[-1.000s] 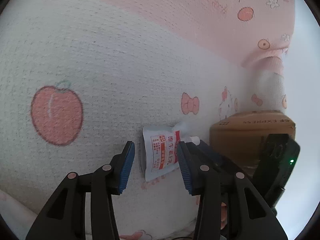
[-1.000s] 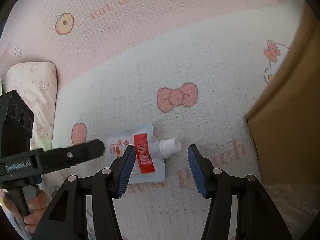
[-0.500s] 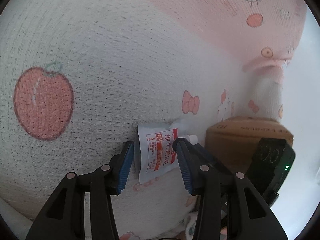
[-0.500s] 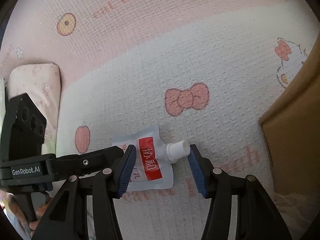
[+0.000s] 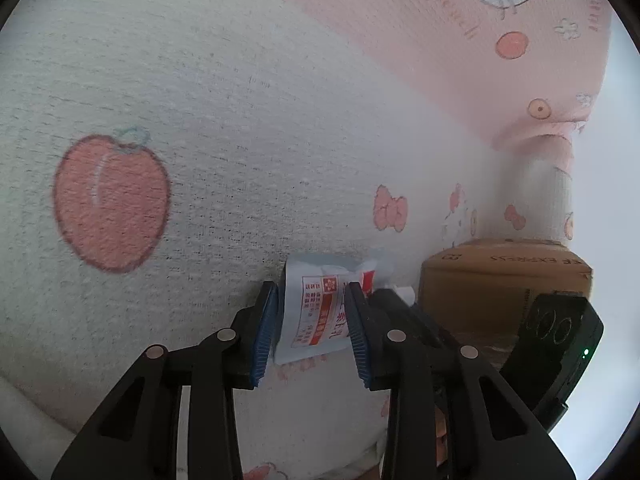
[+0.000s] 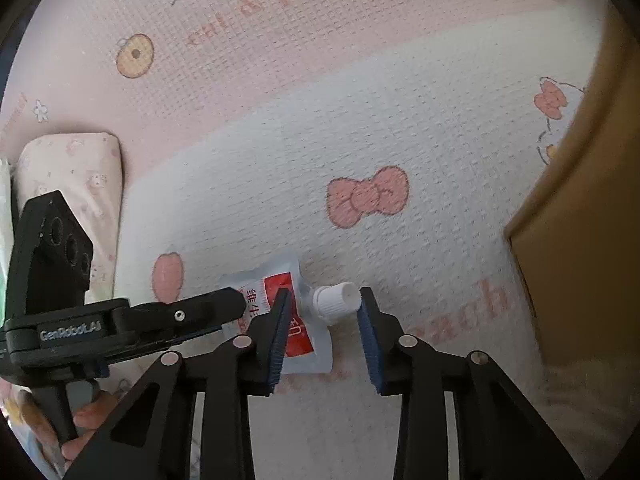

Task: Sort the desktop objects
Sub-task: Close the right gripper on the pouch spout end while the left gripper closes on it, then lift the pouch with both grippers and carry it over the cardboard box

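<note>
both grippers' jaws have just been closing around the pouch (image 6: 296,332).
left gripper (image 5: 310,330) pinches its body; right gripper (image 6: 322,330) clamps pouch and white cap (image 6: 336,302).

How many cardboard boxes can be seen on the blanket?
1. The cardboard box stands at the right, past the pouch, which lies on the blanket; the right wrist view shows it only partly. Others may lie outside both views.

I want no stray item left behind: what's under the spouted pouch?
The pouch lies on the cartoon-print blanket; only fabric shows around its edges. Anything directly beneath it is covered and cannot be seen.
</note>
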{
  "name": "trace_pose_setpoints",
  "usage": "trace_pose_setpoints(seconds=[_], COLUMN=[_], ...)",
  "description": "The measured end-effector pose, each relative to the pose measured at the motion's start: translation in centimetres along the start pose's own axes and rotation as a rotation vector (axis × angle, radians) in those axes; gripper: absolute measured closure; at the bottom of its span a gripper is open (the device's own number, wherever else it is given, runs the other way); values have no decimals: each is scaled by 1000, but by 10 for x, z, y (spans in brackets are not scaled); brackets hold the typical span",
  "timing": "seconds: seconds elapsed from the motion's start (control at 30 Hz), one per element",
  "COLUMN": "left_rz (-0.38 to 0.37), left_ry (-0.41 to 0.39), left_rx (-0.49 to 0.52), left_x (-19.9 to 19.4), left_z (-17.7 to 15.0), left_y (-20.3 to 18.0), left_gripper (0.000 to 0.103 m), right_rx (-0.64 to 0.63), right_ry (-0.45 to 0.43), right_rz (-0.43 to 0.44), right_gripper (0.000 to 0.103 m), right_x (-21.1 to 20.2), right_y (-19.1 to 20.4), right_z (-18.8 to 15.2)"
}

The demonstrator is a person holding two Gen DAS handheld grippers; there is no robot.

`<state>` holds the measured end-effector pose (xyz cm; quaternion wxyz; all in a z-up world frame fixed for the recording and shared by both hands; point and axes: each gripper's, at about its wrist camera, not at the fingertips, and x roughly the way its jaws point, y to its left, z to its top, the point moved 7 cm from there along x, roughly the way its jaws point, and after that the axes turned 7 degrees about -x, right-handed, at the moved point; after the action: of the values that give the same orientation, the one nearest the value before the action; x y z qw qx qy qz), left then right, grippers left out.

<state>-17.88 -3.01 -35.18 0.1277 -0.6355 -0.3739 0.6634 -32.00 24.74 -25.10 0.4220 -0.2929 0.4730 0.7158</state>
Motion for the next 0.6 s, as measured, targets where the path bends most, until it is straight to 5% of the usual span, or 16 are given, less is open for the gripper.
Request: trace_pose_setpoints(seconds=[0.23, 0.6], left_rz=[-67, -67], left_ry=[-83, -233], left_rx=[73, 165], left_x=[-38, -99], left_z=[-18, -53], left_y=[-16, -71], left_gripper=[66, 66], right_rx=[-34, -144], right_ry=[-72, -222], right_rz=[17, -2], right_gripper=[74, 74], right_x=[-40, -115], right_y=[18, 43], right_z=[-1, 6])
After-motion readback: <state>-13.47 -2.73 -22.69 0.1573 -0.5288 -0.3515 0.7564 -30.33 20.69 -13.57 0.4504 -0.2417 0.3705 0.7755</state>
